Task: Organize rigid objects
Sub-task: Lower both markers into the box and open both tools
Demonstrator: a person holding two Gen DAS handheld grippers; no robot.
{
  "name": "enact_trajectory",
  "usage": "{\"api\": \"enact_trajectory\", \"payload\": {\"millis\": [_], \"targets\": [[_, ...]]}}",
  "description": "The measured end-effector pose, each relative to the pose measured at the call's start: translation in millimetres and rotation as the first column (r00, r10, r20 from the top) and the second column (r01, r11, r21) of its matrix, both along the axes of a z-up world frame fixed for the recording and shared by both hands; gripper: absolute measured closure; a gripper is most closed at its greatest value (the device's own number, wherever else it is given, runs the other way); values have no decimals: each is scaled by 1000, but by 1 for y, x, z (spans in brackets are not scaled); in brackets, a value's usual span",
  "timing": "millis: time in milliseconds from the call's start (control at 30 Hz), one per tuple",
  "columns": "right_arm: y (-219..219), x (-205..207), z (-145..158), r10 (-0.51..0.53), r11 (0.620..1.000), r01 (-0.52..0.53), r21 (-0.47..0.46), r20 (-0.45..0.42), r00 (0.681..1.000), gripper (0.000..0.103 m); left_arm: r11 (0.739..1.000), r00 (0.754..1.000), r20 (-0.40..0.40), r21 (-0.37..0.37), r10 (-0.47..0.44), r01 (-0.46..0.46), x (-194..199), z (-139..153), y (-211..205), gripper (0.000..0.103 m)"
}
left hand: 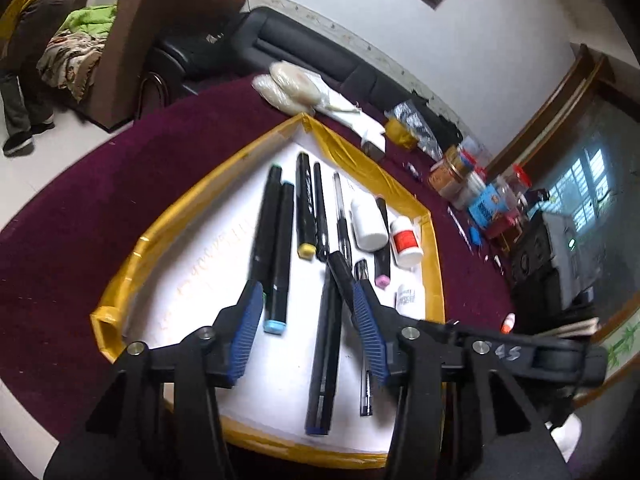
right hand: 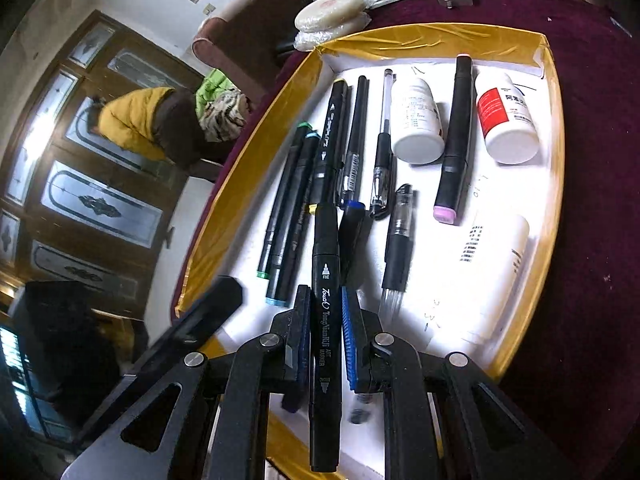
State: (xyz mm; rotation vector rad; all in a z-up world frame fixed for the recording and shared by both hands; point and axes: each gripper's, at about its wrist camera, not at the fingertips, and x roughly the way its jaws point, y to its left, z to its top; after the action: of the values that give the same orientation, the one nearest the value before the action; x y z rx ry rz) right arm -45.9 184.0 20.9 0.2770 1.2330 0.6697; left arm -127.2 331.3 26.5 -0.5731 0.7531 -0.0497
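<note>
**Marker clamped in right jaws over the tray; left jaws parted and empty**

The black art marker (right hand: 325, 320) sat pinched between the blue pads of the right gripper (right hand: 325, 344), held near mid-barrel, its far end reaching out over the yellow-rimmed tray (right hand: 554, 128). It looked light and stiff, a smooth plastic barrel apt to pivot or slip if taken near one end; mid-barrel, across the flats, seemed the sound hold.

Just beyond the held marker's tip lay a blue-capped marker (right hand: 352, 236), slanted. To the held marker's left, a green-ended marker (right hand: 280, 200) and a pale-blue-ended marker (right hand: 294, 220) lay side by side. Farther out lay a yellow-ended marker (right hand: 330, 140), a slim black pen (right hand: 358, 132) and a clear gel pen (right hand: 383, 144), roughly parallel. To its right lay a second gel pen (right hand: 398, 240), a pink-ended marker (right hand: 454, 136), and white bottles: a plain bottle (right hand: 418, 124), a red-labelled bottle (right hand: 506, 120), and a bottle with black print (right hand: 492, 276).

The left gripper (left hand: 308, 308) hung over the tray's near end, jaws apart with nothing pressed between the pads.

The tray rested on a maroon-covered surface (right hand: 600, 200).
</note>
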Motion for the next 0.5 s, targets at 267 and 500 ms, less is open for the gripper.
{"api": "enact_trajectory", "payload": {"millis": [267, 500], "targets": [[4, -7, 21, 11, 994, 10, -112, 186, 983, 77, 997, 997, 32, 6, 73, -73, -10, 8, 16, 43], [-25, -9, 30, -21, 989, 59, -135, 265, 964, 72, 996, 997, 16, 46, 71, -71, -6, 8, 6, 42]]}}
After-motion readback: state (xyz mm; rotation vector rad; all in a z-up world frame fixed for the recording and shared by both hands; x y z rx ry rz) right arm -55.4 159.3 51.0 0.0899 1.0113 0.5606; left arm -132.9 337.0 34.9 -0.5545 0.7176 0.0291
